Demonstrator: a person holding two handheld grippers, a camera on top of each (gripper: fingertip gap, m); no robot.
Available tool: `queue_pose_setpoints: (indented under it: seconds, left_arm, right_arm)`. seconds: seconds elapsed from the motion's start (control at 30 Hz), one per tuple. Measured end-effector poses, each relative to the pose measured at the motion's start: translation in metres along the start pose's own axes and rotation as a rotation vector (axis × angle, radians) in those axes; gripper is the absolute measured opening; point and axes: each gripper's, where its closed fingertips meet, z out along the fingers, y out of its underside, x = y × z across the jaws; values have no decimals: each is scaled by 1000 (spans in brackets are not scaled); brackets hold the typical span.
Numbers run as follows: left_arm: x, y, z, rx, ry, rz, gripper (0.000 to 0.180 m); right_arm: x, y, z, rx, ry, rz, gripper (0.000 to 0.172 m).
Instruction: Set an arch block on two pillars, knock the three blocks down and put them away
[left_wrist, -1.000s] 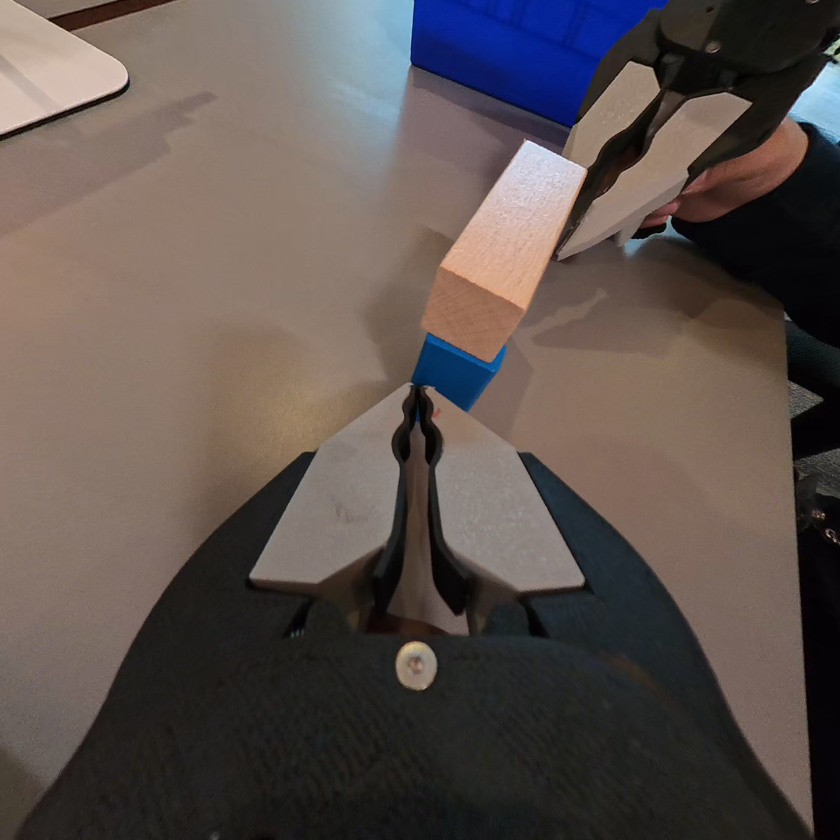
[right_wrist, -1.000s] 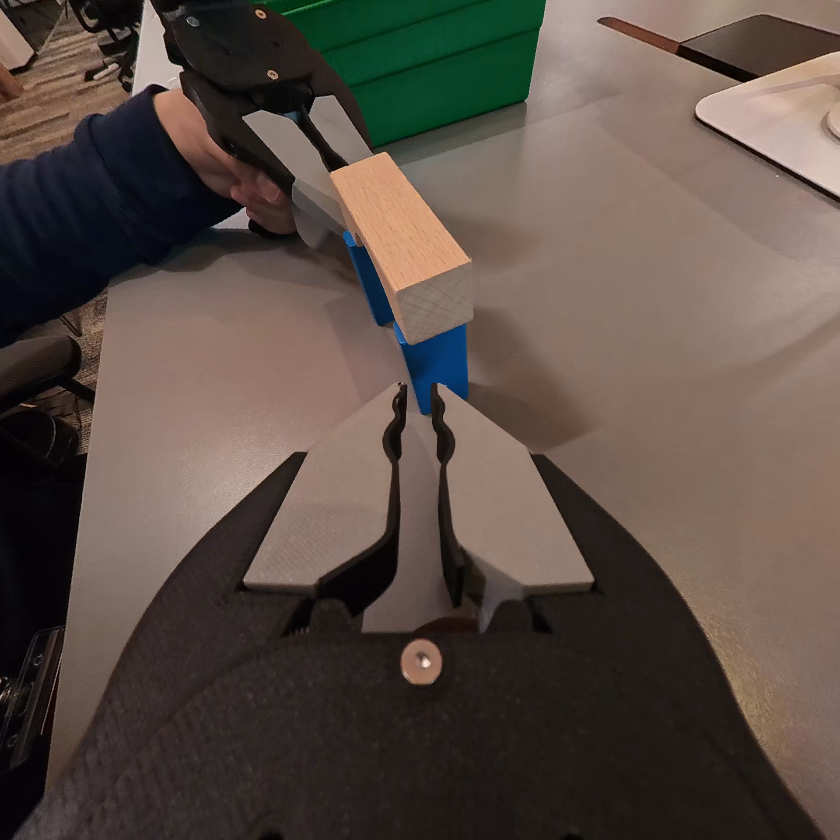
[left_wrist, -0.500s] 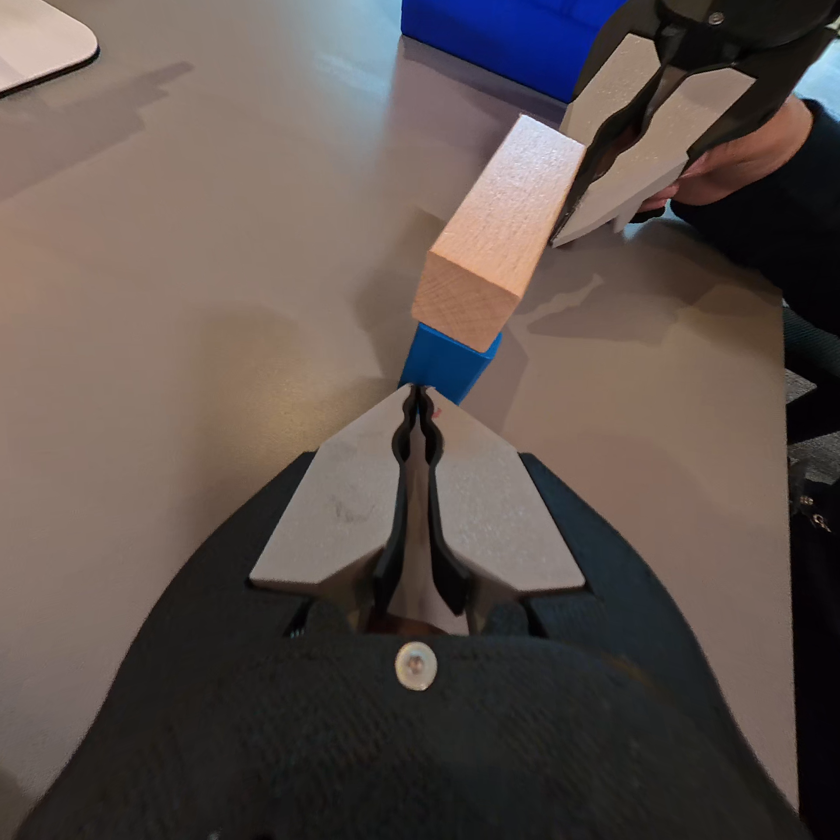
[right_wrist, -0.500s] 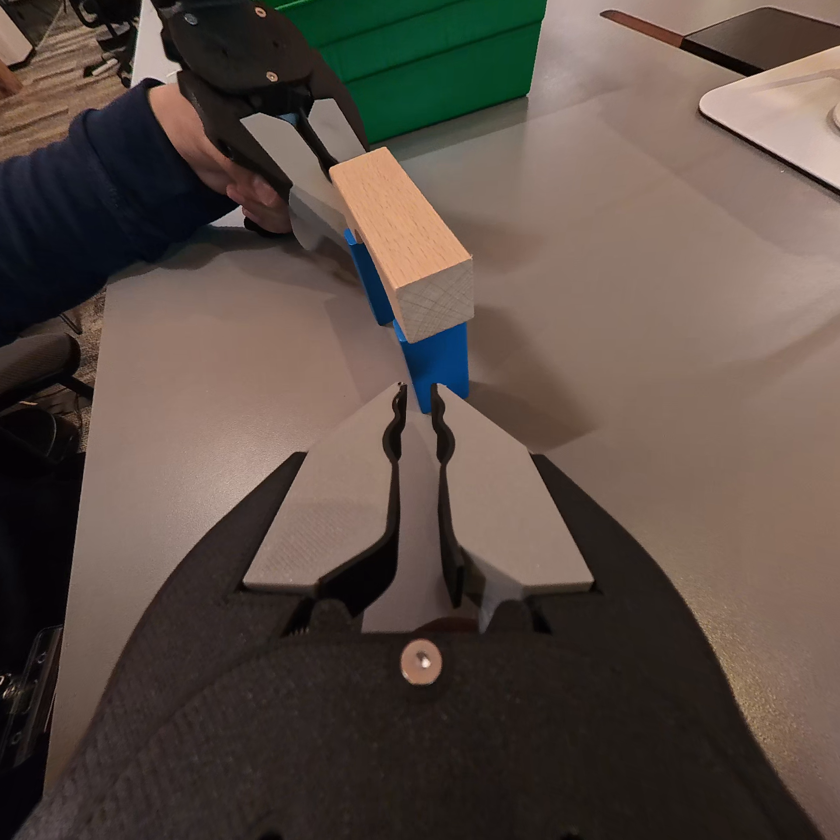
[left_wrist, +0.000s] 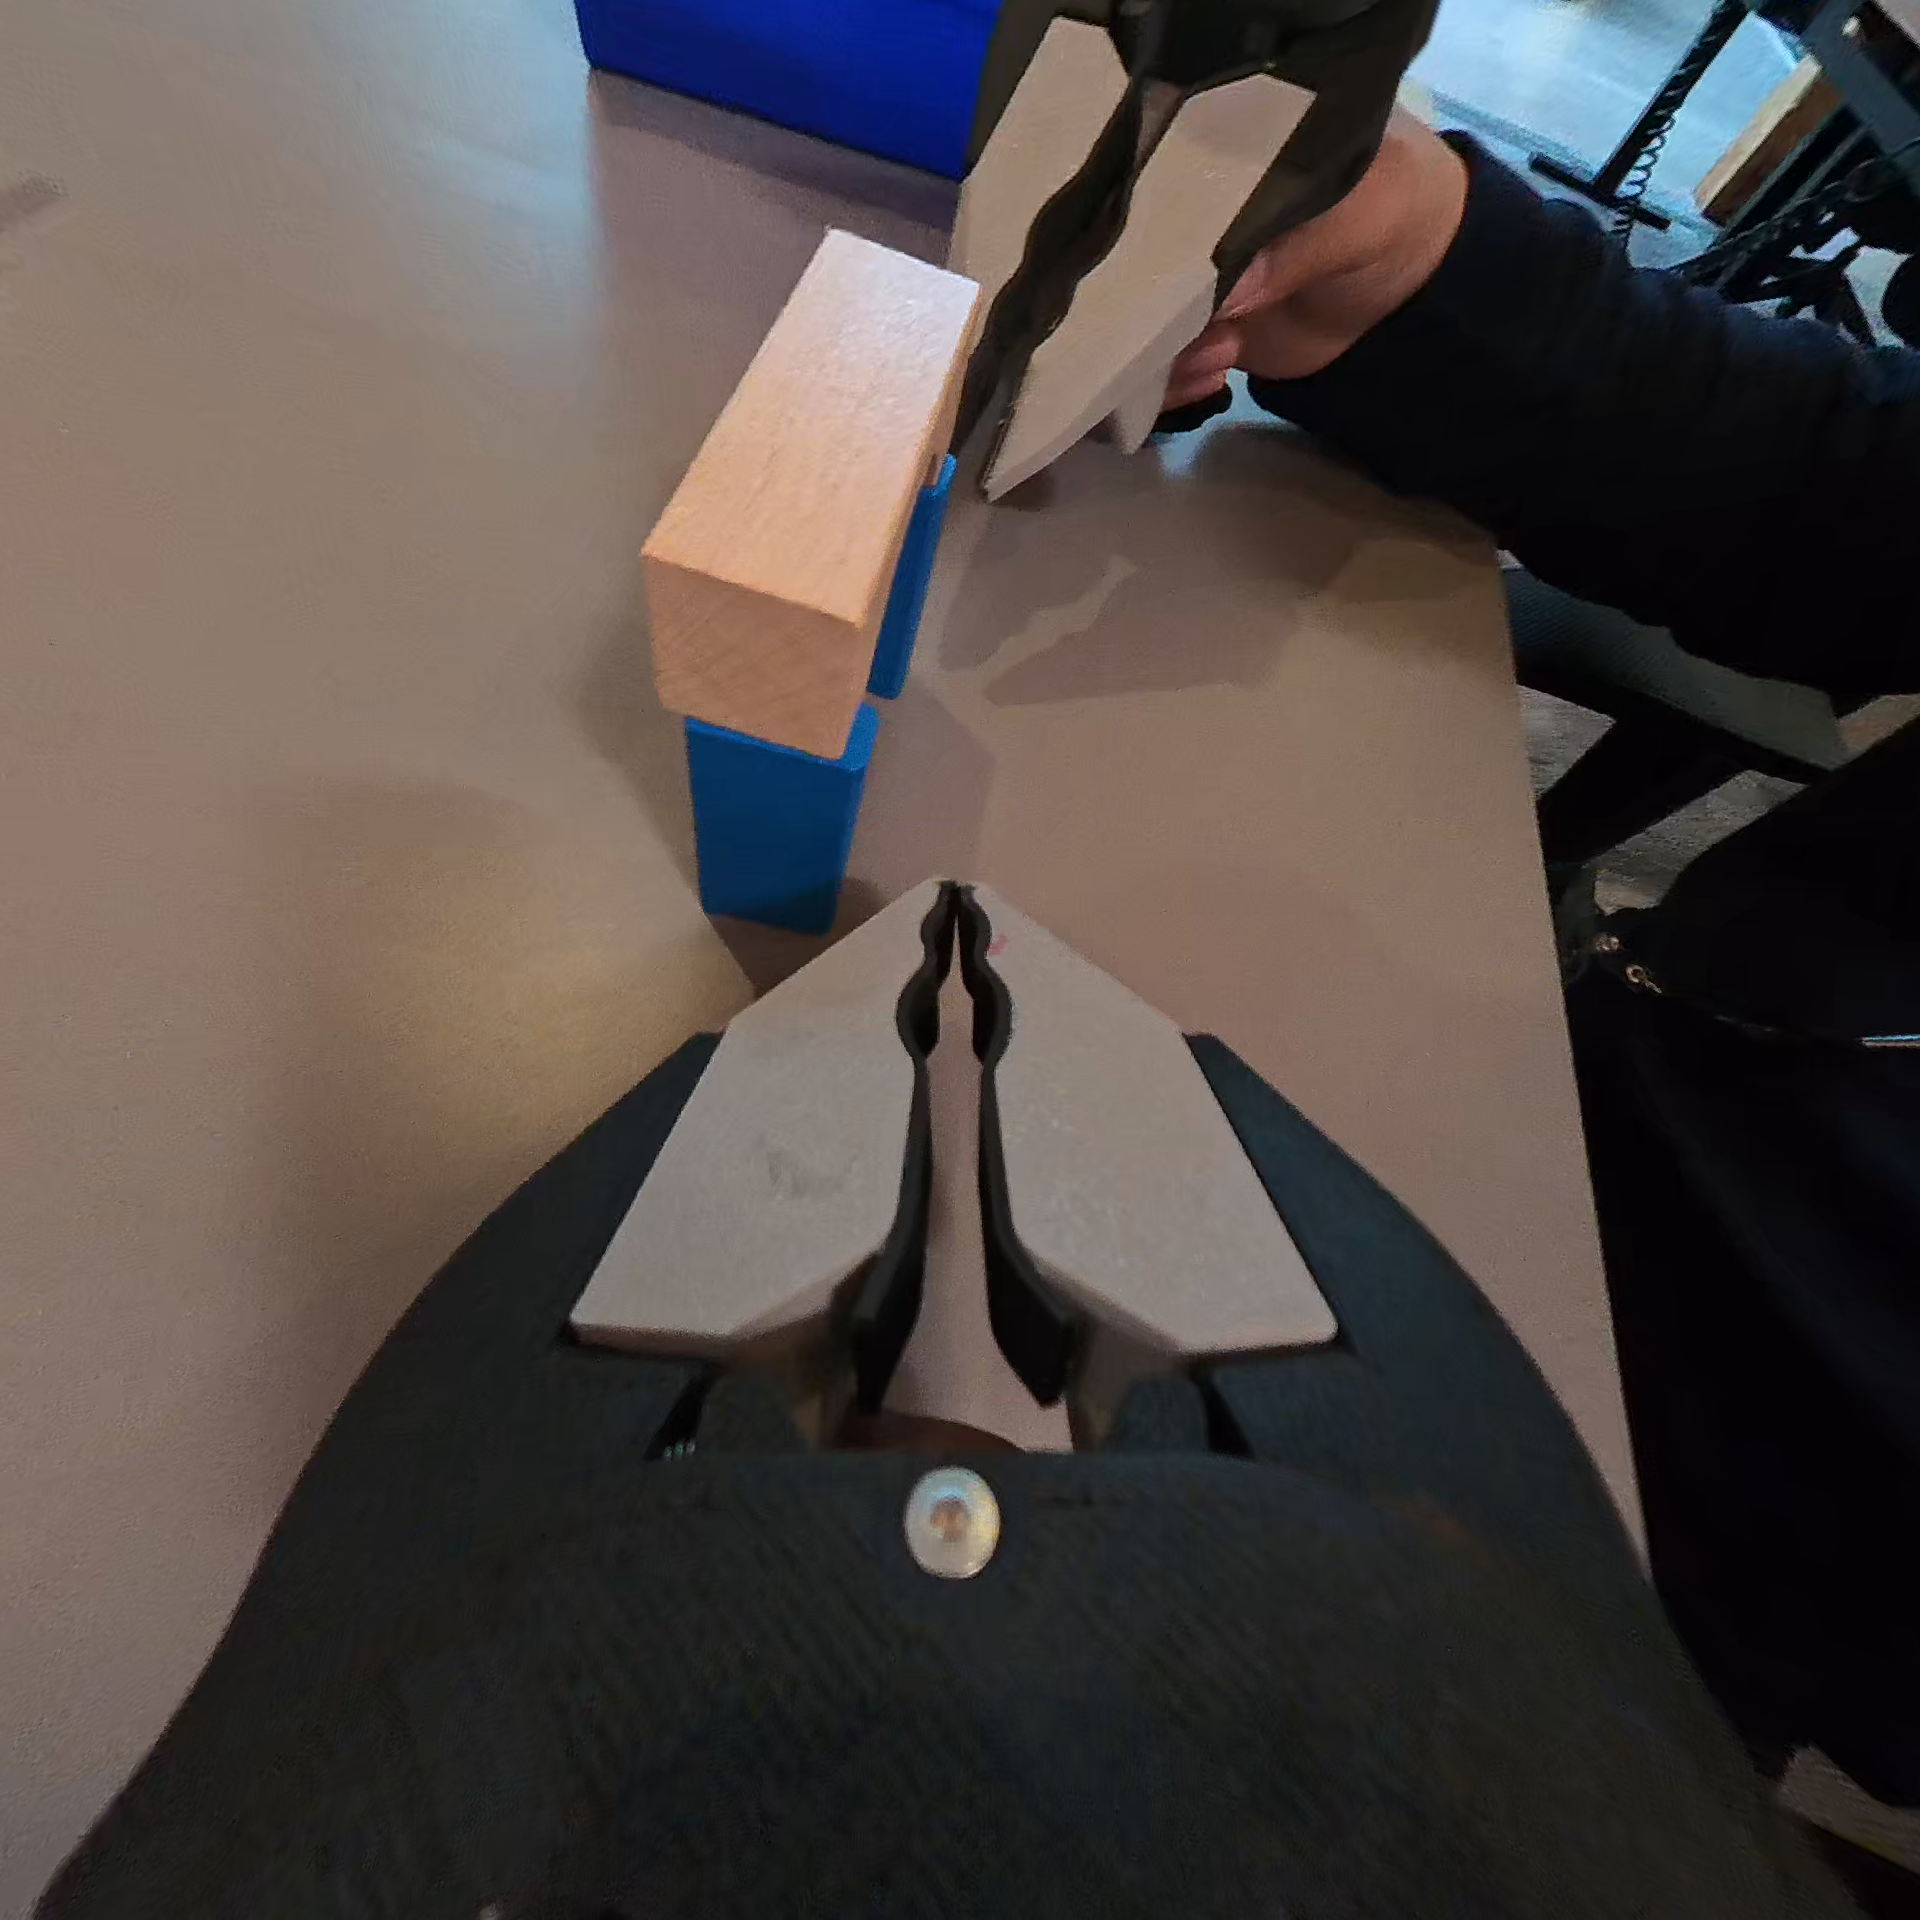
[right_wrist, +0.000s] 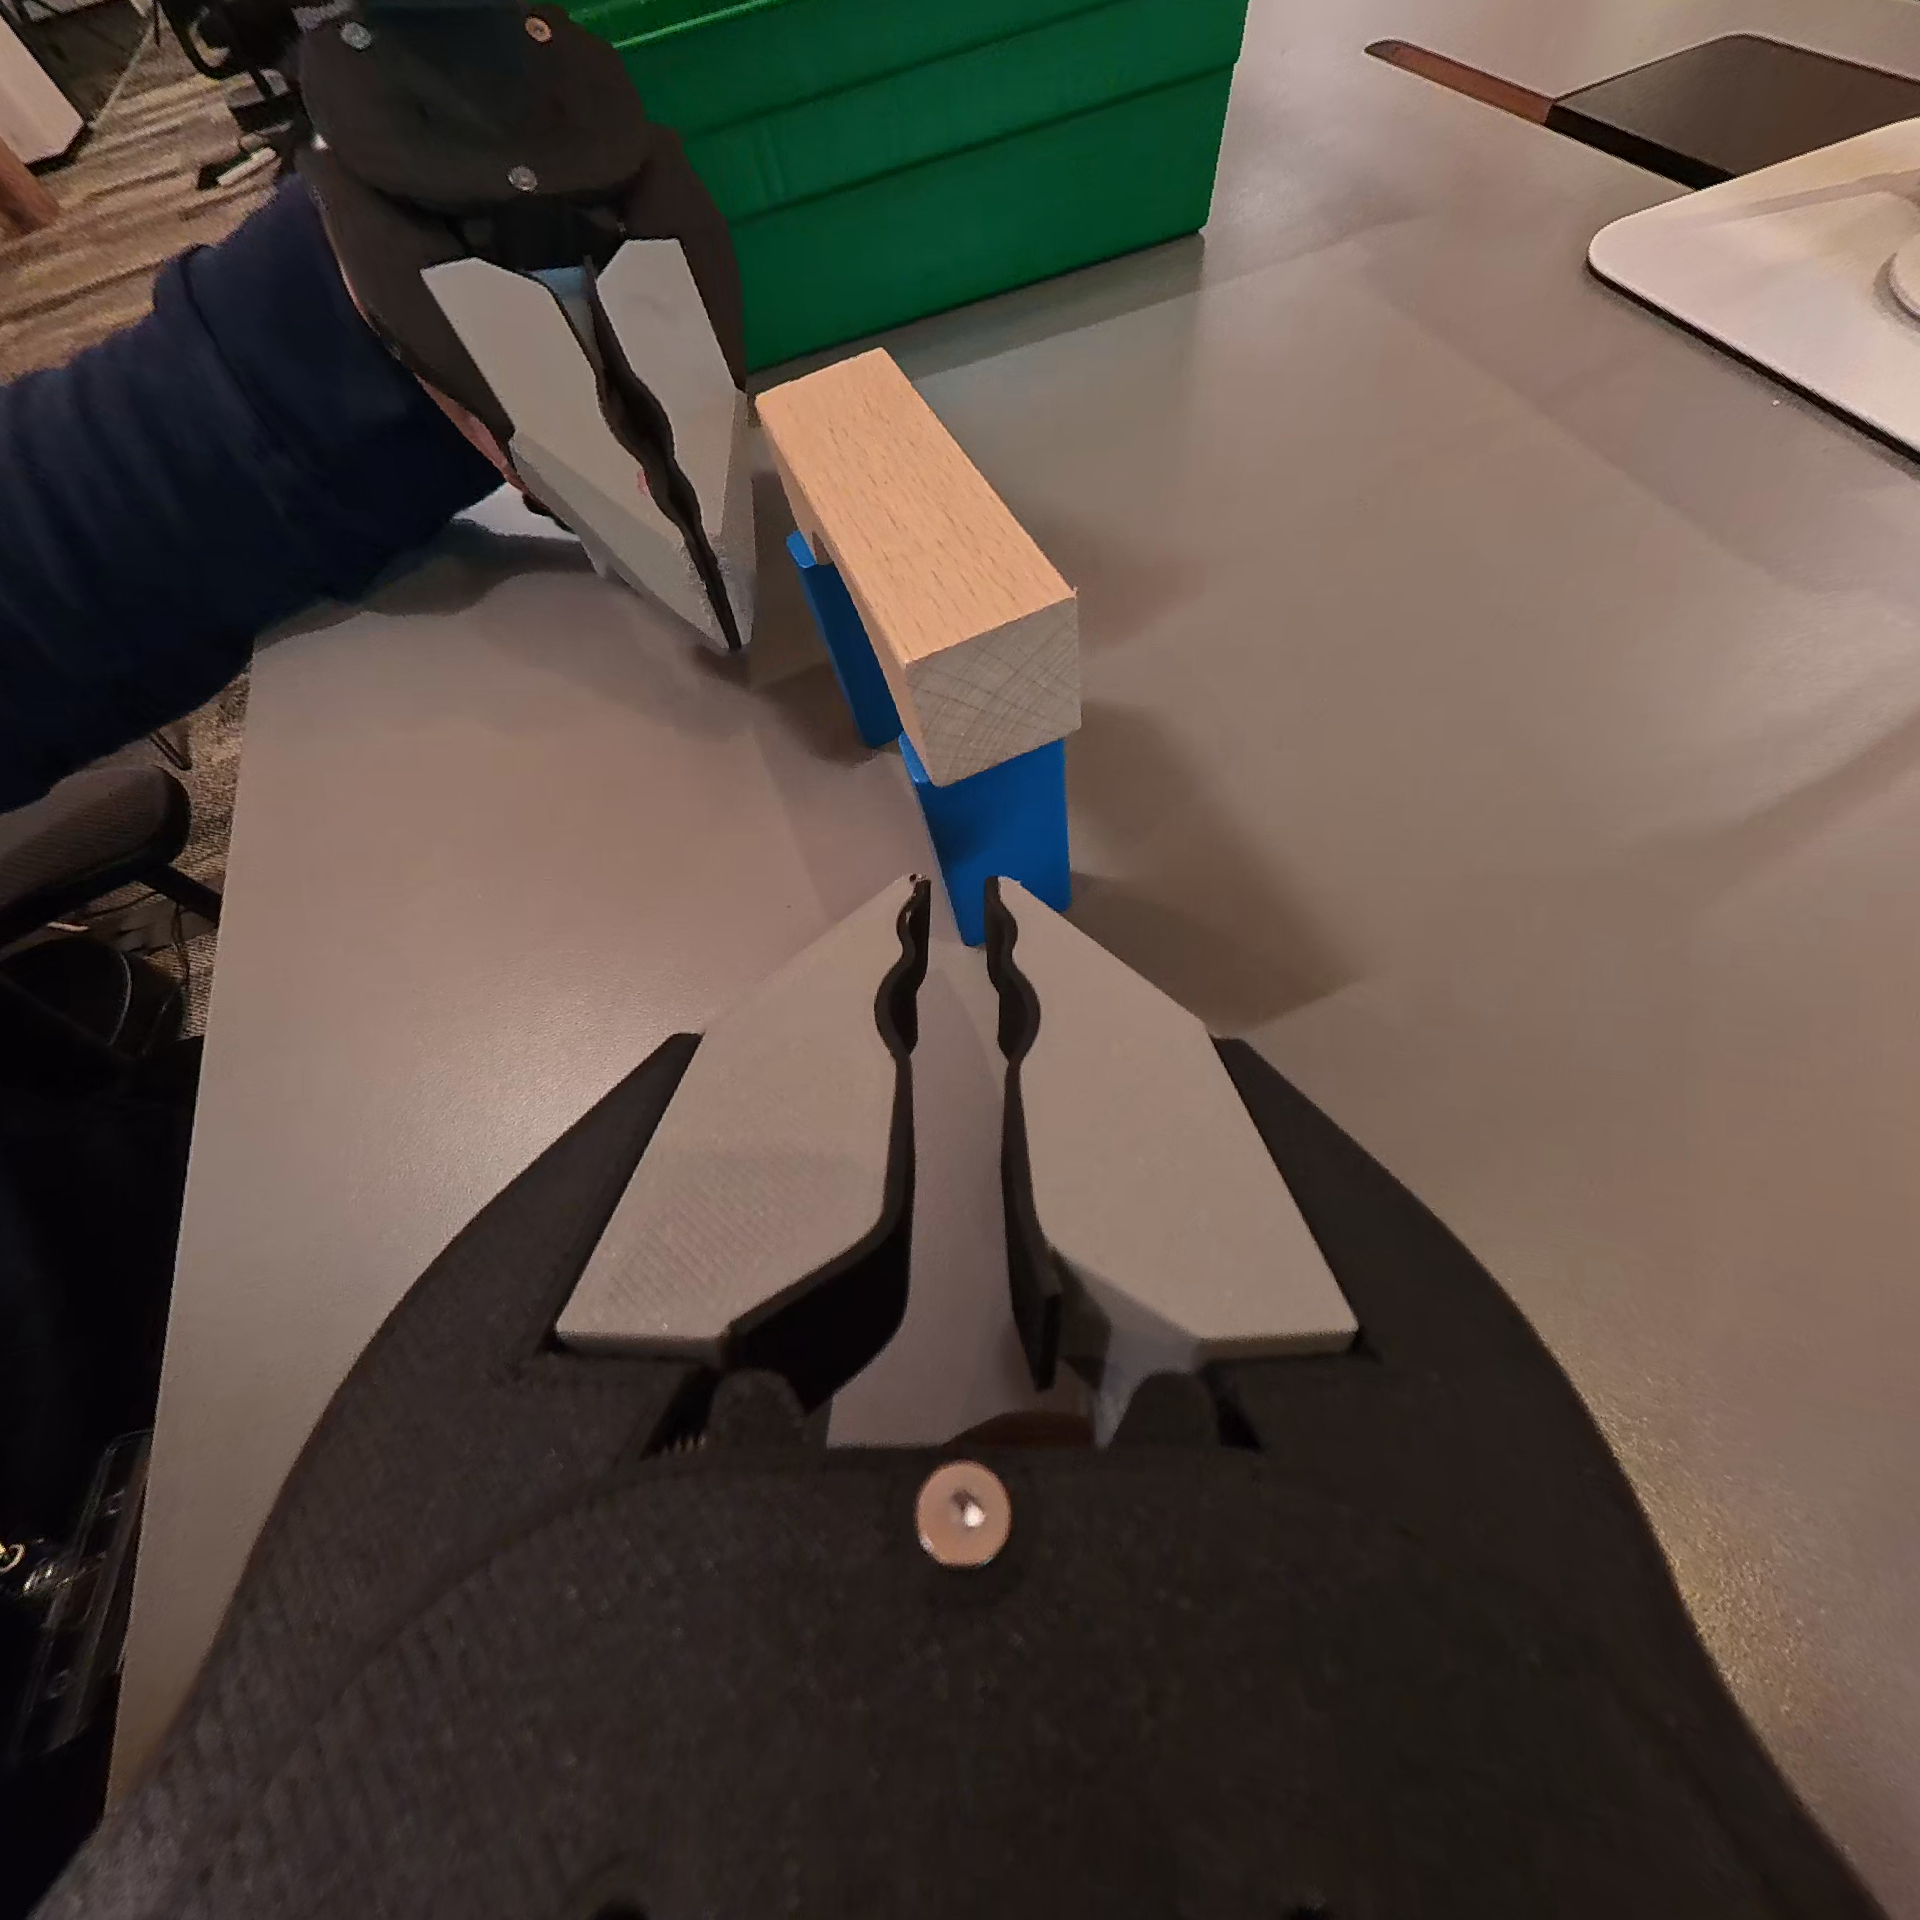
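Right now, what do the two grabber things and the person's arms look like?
Each gripper, the left gripper and the right gripper, has a rounded black body with a woven-looking texture and one silver screw in the middle. Two flat, pointed grey fingers stick out, lined with wavy black pads. The left one has a tiny pink mark near its tip. The person wears dark navy sleeves.

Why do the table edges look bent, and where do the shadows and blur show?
Left wrist view: the wide lens bows the table edge; the other gripper's sharp, jagged shadow lies on it beside the wooden block; the picture's bottom is slightly smeared. Right wrist view: crisper, the same bowing, soft shadow right of the blue pillar.
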Motion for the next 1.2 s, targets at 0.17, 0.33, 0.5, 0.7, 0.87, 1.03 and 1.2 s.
queue_pose_setpoints:
  seconds: [0.17,0.33,0.5,0.7,0.87,1.03,1.2]
  left_arm:
    - [-5,4,10,-30,-40,11,0]
    - [-11,4,11,-30,-73,9,0]
    - [-13,2,10,-15,-82,-1,0]
    - [-15,2,10,-17,-92,-2,0]
    - [-16,2,10,-17,-96,-3,0]
    - [-17,2,10,-17,-100,-8,0]
    - [-17,3,11,-21,-104,-10,0]
  right_arm:
    - [0,0,0,0,1,-1,7]
    - [0,0,1,-2,0,0,7]
    - [0,1,1,-4,0,-1,7]
    - [0,0,1,-3,0,-1,7]
    - [0,1,1,-5,0,-2,7]
    - [0,1,1,-5,-1,-2,7]
    - [0,1,1,-6,0,-2,7]
